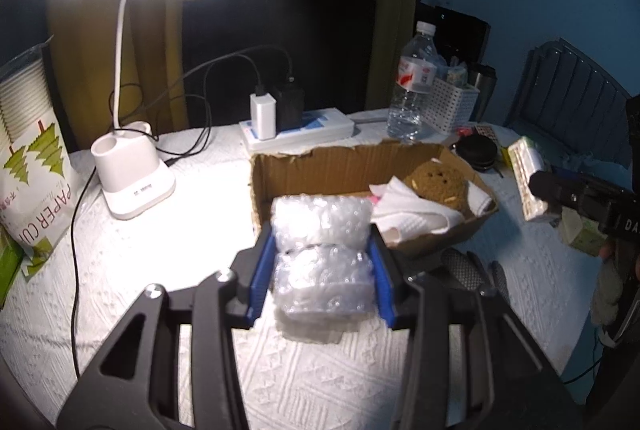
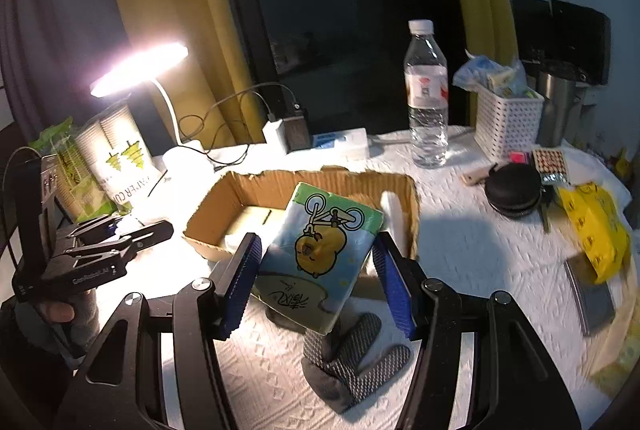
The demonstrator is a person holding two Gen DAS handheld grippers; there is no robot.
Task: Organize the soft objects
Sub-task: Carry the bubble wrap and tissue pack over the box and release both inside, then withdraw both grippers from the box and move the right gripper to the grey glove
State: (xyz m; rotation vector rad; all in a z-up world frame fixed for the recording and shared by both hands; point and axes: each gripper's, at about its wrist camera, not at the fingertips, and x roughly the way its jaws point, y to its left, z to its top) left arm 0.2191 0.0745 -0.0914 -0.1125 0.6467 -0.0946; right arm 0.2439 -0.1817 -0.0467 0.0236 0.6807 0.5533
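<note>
The blue-padded fingers (image 1: 262,270) of the left gripper (image 1: 322,270) are pinching a folded wad of clear bubble wrap (image 1: 322,254) from both sides. The wad is glossy and knobbly, folded into two stacked bundles, its lower edge touching or just above the white textured cloth on the tabletop (image 1: 160,270); which of the two cannot be told. It sits just in front of the near wall of an open brown cardboard box (image 1: 320,166).

The blue ribbed fingers (image 2: 240,282) of the right gripper (image 2: 316,282) are clamped on a soft plastic-wrapped pack of tissues (image 2: 320,254), pale blue and green, printed with a yellow cartoon animal hanging from a bicycle. The pack is tilted and held clear of the cloth, over the near edge of the box.

Inside the box lie a brown round plush toy (image 1: 438,184) and a folded white cloth (image 1: 404,206). A grey and black patterned sock (image 2: 352,354) lies flat on the tabletop just in front of the box, under the raised tissue pack.

Behind the box stand a white power strip with chargers (image 1: 296,128) and a clear plastic water bottle (image 2: 426,98). A lit white desk lamp (image 1: 136,186) stands to the left.
</note>
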